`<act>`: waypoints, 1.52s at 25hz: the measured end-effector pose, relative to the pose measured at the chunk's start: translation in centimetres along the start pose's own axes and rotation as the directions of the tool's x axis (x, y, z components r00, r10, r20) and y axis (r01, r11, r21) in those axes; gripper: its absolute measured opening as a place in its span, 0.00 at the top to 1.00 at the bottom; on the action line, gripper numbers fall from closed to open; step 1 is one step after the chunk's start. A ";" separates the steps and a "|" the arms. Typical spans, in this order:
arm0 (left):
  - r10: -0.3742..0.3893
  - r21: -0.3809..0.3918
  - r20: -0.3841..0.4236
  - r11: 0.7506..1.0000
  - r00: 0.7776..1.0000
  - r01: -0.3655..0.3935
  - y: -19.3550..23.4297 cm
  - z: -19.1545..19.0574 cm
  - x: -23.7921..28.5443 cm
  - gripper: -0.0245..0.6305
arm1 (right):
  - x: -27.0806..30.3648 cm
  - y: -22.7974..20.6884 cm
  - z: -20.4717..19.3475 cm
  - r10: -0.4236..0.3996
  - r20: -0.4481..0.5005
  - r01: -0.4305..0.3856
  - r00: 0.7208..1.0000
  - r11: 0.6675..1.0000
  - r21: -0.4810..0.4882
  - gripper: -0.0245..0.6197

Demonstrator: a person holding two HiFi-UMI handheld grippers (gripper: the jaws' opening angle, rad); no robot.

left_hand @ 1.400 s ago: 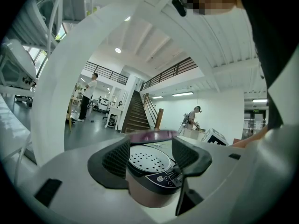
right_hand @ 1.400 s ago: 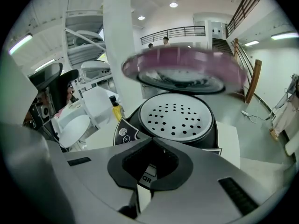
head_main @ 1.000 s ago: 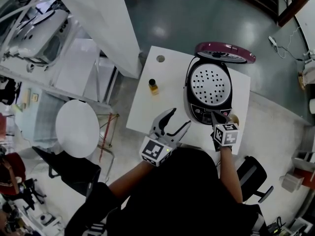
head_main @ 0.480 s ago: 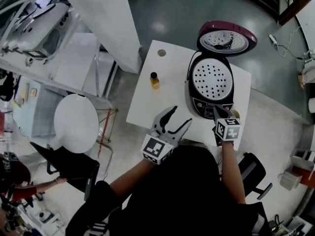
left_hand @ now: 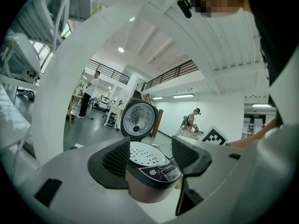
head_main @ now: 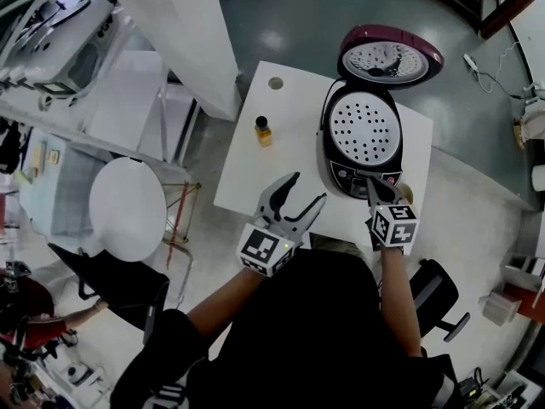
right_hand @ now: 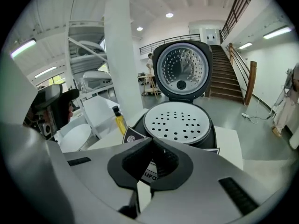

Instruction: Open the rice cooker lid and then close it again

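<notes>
Only a cropped fragment of lettering, roughly "IJFQ", reads on the front panel of the rice cooker (right_hand: pixel 177 122), lower centre of the right gripper view; other print is illegible.

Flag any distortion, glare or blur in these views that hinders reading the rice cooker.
Head view: mild barrel bend, even light, rice cooker sharp, pale light reflections on the floor. Left gripper view: heavy fisheye, dark corners, a mosaic patch at top, cooker legible. Right gripper view: fisheye too; the shut right gripper hides much of the control panel.
</notes>
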State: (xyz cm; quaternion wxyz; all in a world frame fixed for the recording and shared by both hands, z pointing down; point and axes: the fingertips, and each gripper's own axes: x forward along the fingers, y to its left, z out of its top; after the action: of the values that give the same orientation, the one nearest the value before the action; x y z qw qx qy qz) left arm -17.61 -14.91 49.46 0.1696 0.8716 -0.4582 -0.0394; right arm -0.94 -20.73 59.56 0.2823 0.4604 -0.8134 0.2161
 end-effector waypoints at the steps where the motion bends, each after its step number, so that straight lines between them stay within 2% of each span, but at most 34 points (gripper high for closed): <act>1: -0.003 0.014 0.005 1.000 1.000 0.003 0.1 0.3 0.3 0.56 | -0.4 0.1 0.2 0.008 0.017 -0.008 1.000 1.000 0.013 0.96; 6: -0.006 0.061 0.015 0.998 1.000 0.005 0.6 2.6 2.8 0.56 | -2.4 0.9 1.7 0.040 0.074 -0.041 0.996 0.999 0.014 0.96; 12: -0.021 0.081 0.011 0.996 1.000 0.020 0.5 5.1 6.0 0.56 | -3.1 0.5 3.0 0.074 0.102 -0.074 0.992 0.997 -0.003 0.96; 16: -0.042 0.124 0.006 0.991 0.999 0.041 0.9 7.1 8.4 0.56 | -2.8 -0.4 3.6 0.076 0.122 -0.080 0.990 0.996 0.029 0.96; 21: -0.078 0.150 0.023 0.986 0.997 0.074 0.8 9.2 12.0 0.56 | -2.9 -1.7 3.6 0.085 0.124 -0.094 0.989 0.993 0.072 0.96; 38: -0.144 0.231 0.059 0.965 0.988 0.127 2.3 15.7 21.0 0.56 | -2.3 -5.1 4.1 0.080 0.118 -0.092 0.990 0.991 0.099 0.96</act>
State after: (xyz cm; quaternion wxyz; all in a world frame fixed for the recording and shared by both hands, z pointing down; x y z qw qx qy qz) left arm -10.77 -37.25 37.34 0.0487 0.9125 -0.4049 -0.0312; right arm 3.43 -24.25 55.41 0.2013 0.4504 -0.8351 0.2435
